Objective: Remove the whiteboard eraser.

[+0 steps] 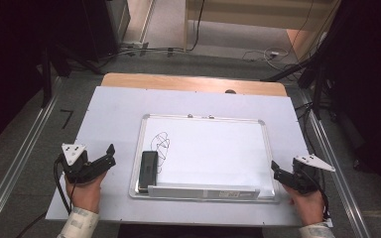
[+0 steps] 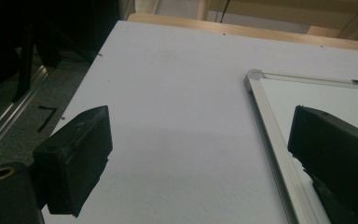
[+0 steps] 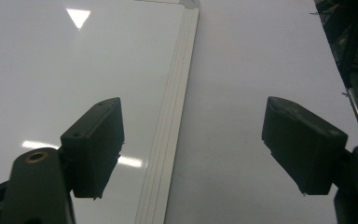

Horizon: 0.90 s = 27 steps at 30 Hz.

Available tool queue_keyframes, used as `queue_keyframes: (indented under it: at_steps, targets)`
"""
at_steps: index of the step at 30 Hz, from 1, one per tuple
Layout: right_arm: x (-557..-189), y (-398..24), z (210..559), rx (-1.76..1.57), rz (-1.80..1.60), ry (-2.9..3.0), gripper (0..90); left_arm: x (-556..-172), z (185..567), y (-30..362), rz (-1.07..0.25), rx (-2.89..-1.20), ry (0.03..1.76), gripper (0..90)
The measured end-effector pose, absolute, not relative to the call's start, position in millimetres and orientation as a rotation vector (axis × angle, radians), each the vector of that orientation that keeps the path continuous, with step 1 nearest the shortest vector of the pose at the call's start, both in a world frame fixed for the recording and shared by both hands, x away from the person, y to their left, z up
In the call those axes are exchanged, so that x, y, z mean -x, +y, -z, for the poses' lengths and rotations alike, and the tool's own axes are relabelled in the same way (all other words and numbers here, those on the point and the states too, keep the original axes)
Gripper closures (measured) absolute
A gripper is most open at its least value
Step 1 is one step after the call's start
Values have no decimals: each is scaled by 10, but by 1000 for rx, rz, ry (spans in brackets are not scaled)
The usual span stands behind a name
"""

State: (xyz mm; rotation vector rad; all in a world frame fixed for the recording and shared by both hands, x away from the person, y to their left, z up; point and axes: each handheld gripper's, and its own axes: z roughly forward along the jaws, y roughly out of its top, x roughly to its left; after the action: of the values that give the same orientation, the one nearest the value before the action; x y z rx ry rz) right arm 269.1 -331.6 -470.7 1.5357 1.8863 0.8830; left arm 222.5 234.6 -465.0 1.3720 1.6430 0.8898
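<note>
From the high view, a white-topped desk point(image 1: 114, 109) carries a silver-framed whiteboard point(image 1: 213, 144) lying flat near its middle. A black scribble point(image 1: 161, 144) marks the board's left part, and a black eraser point(image 1: 149, 167) lies on the board by its left edge, just below the scribble. A pale tray strip point(image 1: 203, 191) runs along the board's near edge. The left tongs point(image 1: 110, 154), held in a hand point(image 1: 84, 191), rest on the desk to the left of the board, apart from it. The right tongs point(image 1: 276, 171) sit at the board's right edge, held in the other hand point(image 1: 307, 203); whether they touch the frame is hard to tell from here.

In the left gripper view, the left tongs point(image 2: 205, 158) stand wide apart with nothing between them, above bare desk, the board's frame point(image 2: 270, 135) passing near the right jaw.

In the right gripper view, the right tongs point(image 3: 193, 144) are spread wide and empty, straddling the board's frame point(image 3: 172, 126): one jaw over the glossy board, the other over the desk.
</note>
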Motion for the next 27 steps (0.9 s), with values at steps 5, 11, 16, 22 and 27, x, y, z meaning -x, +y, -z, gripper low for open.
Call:
queue_keyframes:
  at_steps: [5, 11, 16, 22, 27]
  targets:
    - [-2687, -3321, 4709, -1537, -881, 1884, 196, -2241, 4656, 2326, -891, -1382, 1640, 66]
    - [-2680, -3325, 4707, -1538, -881, 1882, 196, -2253, 4660, 2296, -877, -1395, 1640, 66]
    - [-2678, -3328, 4708, -1536, -881, 1883, 196, -2273, 4669, 2262, -861, -1399, 1641, 67]
    - [-2677, -3322, 4709, -1534, -880, 1883, 195, -2303, 4682, 2168, -852, -1438, 1625, 66]
    - [-2678, -3323, 4709, -1535, -879, 1882, 196, -2319, 4689, 2113, -843, -1451, 1623, 67]
